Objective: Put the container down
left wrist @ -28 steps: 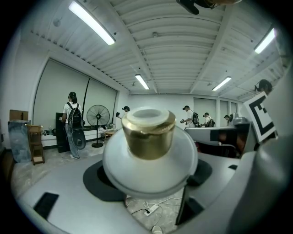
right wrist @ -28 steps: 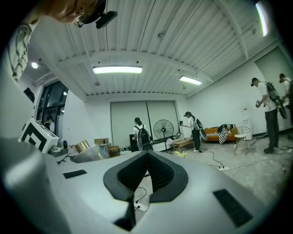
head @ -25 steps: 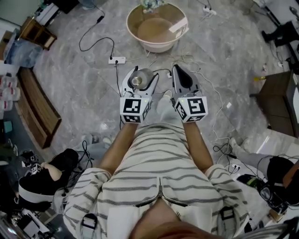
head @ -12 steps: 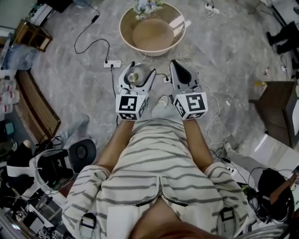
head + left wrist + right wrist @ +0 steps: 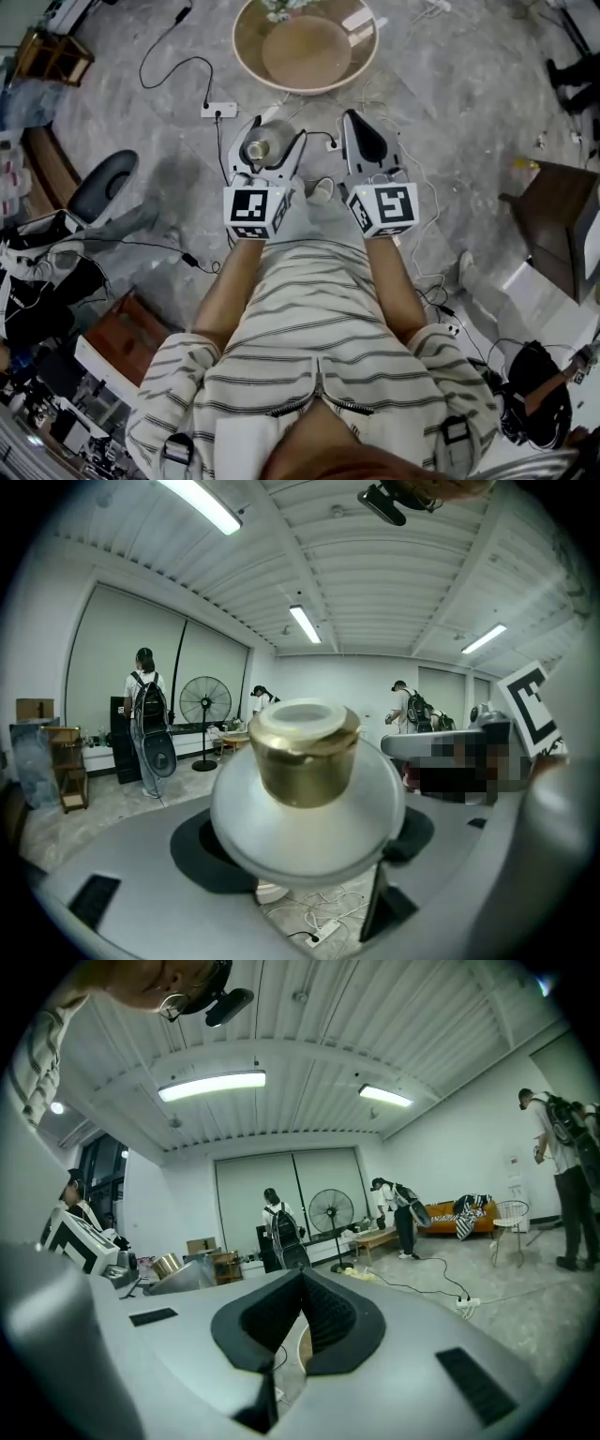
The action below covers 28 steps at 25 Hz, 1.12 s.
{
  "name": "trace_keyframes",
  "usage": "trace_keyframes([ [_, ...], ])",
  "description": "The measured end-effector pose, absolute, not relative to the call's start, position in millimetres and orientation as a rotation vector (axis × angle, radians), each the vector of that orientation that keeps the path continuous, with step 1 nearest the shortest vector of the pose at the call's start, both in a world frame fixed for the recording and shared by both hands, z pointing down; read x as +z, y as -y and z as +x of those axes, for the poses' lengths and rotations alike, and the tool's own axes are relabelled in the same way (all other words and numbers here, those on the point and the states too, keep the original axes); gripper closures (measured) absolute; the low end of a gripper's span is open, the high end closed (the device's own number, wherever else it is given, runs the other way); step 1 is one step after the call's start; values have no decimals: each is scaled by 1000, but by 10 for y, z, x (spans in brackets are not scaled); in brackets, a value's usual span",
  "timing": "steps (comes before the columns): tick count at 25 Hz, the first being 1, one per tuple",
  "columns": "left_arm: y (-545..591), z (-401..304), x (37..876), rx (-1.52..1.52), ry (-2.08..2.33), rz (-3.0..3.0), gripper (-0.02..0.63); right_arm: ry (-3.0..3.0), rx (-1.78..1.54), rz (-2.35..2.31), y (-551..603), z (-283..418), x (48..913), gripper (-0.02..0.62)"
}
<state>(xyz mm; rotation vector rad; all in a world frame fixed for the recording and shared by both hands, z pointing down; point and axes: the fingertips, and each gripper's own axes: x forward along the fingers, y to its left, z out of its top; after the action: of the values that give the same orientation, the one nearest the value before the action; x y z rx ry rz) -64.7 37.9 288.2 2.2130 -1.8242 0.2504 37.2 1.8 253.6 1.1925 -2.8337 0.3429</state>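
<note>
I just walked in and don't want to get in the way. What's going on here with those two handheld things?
A person stands with a gripper in each hand. The left gripper is clamped on a frosted white container with a gold cap, held up off the floor. The right gripper is shut and empty beside it. A large beige basin sits on the floor just ahead. The container has not yet been put down.

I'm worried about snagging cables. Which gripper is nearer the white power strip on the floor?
Left. The left gripper, holding the gold-capped container, hovers just right of the white power strip; the right gripper sits farther right again.
</note>
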Motion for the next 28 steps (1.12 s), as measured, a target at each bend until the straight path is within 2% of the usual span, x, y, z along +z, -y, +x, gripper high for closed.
trace_keyframes([
  [13, 101, -957, 3203, 284, 1787, 2208, 275, 2777, 351, 1162, 412, -34, 2929, 588],
  [28, 1307, -1283, 4715, 383, 1728, 2105, 275, 2651, 529, 1121, 1444, -330, 4412, 588],
])
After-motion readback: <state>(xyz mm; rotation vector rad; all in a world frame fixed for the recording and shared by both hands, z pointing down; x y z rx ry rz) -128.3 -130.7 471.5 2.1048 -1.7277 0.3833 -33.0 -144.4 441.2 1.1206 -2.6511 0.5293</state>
